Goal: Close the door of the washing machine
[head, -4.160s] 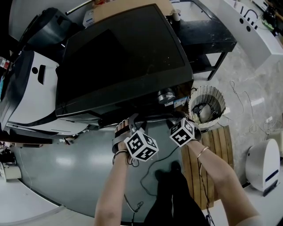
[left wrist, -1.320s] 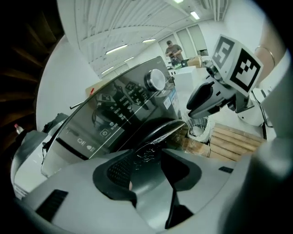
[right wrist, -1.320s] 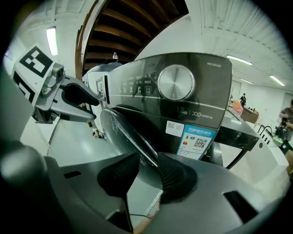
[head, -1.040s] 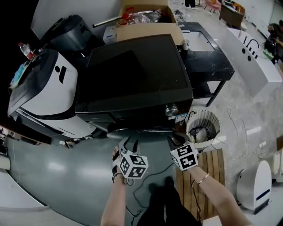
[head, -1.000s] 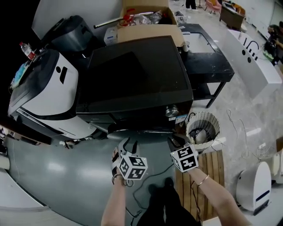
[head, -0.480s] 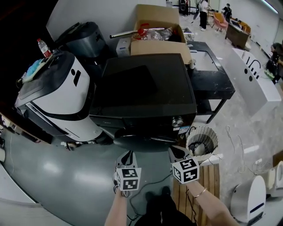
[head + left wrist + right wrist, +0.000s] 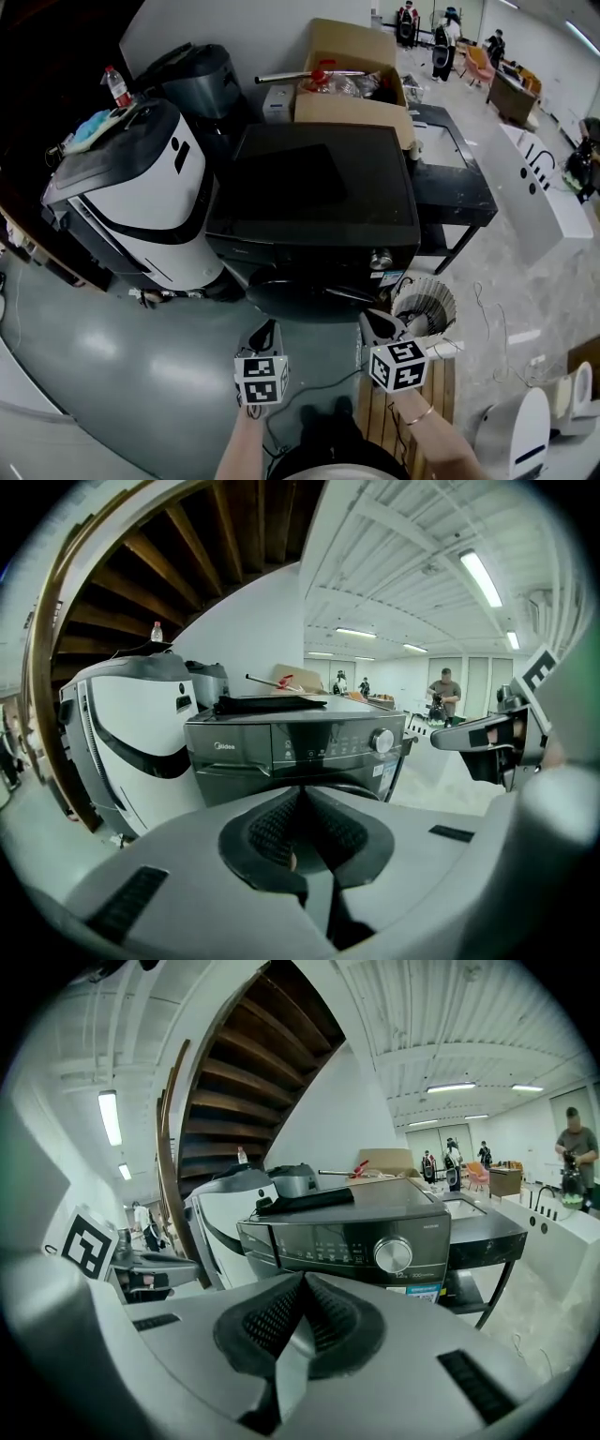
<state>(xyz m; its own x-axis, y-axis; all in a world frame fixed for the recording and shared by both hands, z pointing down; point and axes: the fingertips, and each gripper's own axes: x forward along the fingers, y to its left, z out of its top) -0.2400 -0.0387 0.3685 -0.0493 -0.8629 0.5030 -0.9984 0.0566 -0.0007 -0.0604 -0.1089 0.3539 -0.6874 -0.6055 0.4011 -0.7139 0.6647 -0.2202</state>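
Head view: left gripper (image 7: 267,330) and right gripper (image 7: 373,325) are held side by side, apart from each other. The washing machine (image 7: 314,202) is just beyond both sets of fingers, not touched. Its round door (image 7: 300,298) sits low on the front, looks flush with it, and lies between the two sets of fingers and slightly ahead. A white ribbed basket (image 7: 424,305) is just right of the right fingers. A white-and-black appliance (image 7: 141,187) is well left of the left fingers.

Left gripper view: fingers (image 7: 277,827) have just closed and are pressed together with nothing between them. The washing machine (image 7: 300,747) is straight ahead of the fingertips, with its knob (image 7: 382,742) up and to the right of them. The right gripper (image 7: 478,738) is off to the right, apart.

Right gripper view: fingers (image 7: 328,1314) are pressed together and empty. The washing machine (image 7: 347,1232) is ahead, with its knob (image 7: 393,1254) just above and right of the fingertips. The left gripper (image 7: 141,1265) is to the left of them, apart.
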